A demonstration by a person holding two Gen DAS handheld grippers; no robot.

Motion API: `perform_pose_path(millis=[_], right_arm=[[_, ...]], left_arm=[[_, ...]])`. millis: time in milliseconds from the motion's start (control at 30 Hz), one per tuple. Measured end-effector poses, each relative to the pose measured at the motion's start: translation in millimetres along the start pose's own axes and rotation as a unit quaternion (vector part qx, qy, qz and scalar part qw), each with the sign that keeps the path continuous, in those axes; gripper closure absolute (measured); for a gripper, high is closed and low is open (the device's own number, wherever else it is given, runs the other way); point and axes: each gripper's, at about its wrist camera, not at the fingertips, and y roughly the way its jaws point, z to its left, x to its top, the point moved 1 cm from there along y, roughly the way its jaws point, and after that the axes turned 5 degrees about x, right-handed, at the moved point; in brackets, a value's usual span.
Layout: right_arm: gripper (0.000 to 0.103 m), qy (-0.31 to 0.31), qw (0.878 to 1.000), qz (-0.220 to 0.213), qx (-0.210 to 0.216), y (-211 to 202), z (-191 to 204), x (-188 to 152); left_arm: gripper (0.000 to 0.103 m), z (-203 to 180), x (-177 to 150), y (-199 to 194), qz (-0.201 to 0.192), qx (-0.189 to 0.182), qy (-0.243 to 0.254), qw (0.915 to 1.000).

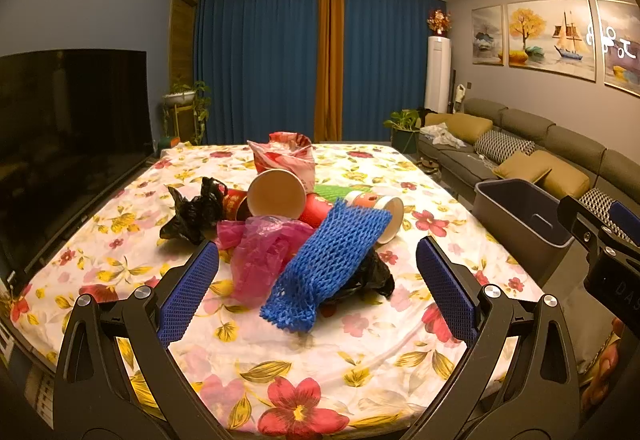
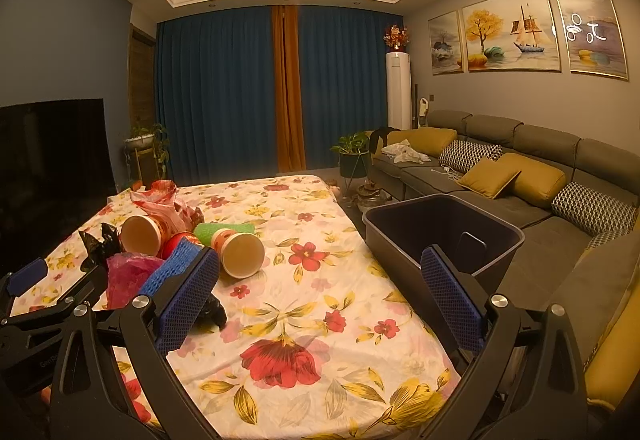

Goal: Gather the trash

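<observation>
Trash [image 1: 316, 224] lies heaped on the flowered tablecloth [image 1: 304, 368] straight ahead of the left gripper [image 1: 318, 290], whose blue-padded fingers stand wide apart with nothing between them. Nearest its tips is a blue foam net sleeve [image 1: 326, 268], draped over a crumpled black bag [image 1: 374, 276]. Just left of the sleeve sits a pink plastic bag [image 1: 266, 252], and further left another black bag [image 1: 194, 213]. Behind these lie paper cups on their sides: one with its open mouth facing the gripper [image 1: 276, 197], one toward the right [image 1: 378, 211]. A red-and-white bag [image 1: 286, 155] stands beyond them, with a green net [image 1: 332, 191] partly hidden.

The right gripper [image 2: 320, 292] is also spread fully open and empty (its left finger overlaps the blue sleeve in view, though contact cannot be told). The heap sits ahead and to its left; ahead to its right, off the table edge, stands a dark grey bin [image 2: 444, 232], near a sofa [image 2: 520, 175].
</observation>
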Motion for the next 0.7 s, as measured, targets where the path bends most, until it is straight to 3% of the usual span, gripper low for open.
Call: perform_pose_path(millis=[700], right_arm=[[0.005, 0.0, 1.0, -0.001, 0.0, -0.6, -1.5, 1.1]], left_arm=[[0.005, -1.4, 0.1, -0.6, 0.0, -0.002, -0.002, 1.0]])
